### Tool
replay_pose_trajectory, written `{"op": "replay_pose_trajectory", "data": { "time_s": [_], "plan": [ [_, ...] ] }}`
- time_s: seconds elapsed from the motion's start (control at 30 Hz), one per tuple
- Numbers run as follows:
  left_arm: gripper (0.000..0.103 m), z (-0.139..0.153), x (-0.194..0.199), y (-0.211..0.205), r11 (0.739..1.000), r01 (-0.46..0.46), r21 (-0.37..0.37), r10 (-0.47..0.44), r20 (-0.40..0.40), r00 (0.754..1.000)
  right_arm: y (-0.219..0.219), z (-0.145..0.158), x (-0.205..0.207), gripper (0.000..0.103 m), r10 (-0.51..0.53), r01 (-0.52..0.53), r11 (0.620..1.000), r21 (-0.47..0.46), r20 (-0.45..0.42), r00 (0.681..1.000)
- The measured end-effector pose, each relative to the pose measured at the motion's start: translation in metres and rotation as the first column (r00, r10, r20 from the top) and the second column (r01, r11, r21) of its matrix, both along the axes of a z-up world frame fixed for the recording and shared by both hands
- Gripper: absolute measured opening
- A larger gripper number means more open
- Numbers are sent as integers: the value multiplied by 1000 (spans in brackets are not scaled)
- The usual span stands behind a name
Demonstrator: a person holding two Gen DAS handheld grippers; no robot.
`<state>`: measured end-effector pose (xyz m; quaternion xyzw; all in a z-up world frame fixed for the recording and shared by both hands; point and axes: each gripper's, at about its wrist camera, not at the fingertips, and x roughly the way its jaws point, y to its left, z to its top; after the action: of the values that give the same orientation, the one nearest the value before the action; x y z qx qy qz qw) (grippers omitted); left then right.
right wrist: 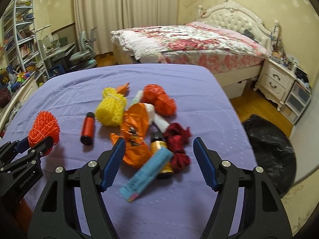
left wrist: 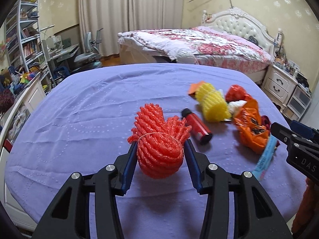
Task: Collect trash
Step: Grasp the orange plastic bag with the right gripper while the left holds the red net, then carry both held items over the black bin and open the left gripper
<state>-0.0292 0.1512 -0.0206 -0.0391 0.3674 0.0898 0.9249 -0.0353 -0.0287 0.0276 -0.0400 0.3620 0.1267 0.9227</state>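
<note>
Trash lies scattered on a table draped in a purple cloth [left wrist: 79, 103], and one piece is already caught: the left gripper [left wrist: 161, 149] has its blue pads clamped on both sides of an orange-red foam net bundle [left wrist: 159, 137] tied with thin string, nearest the left wrist camera. In the right wrist view that same bundle [right wrist: 43, 127] sits at the far left between the left tool's fingers. The right gripper [right wrist: 158, 149] hangs with its jaws parted and nothing pressed between them; below the gap lie a pale blue carton [right wrist: 147, 175], blurred, and beside it a small amber bottle [right wrist: 161, 149] with a dark cap. Touching those are a dark red net wad [right wrist: 177, 145] to the right and a crumpled orange plastic bag [right wrist: 135, 131] to the left. A red cylinder with a black cap [right wrist: 87, 127] lies apart from the heap, between it and the held bundle. Further back come a yellow foam net [right wrist: 111, 107], a white tube [right wrist: 159, 119] and a second orange-red bag [right wrist: 159, 97]. On the floor to the table's right sits a black rubbish bag [right wrist: 271, 151]. Beyond stand a bed with a floral quilt [right wrist: 189, 37], a white nightstand [right wrist: 277, 81], and at far left shelves [right wrist: 18, 35] and a desk chair [right wrist: 83, 53]
</note>
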Motion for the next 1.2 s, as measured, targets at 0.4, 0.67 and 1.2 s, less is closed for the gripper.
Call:
{"op": "replay_pose_trajectory", "data": {
  "time_s": [0.4,0.67,1.2],
  "plan": [
    [47,-11,-2,28,999,-49,15,49,-6,999,47,-21,16,49,68,-73,991,-111,-49,997],
    [46,-8,0,29,999,-43,1,43,16,999,48,-12,14,39,57,-58,992,-114,-5,998],
    [46,22,7,-21,997,79,-10,-77,100,992,-20,32,2,39,-54,53,999,11,107,993]
  ]
}}
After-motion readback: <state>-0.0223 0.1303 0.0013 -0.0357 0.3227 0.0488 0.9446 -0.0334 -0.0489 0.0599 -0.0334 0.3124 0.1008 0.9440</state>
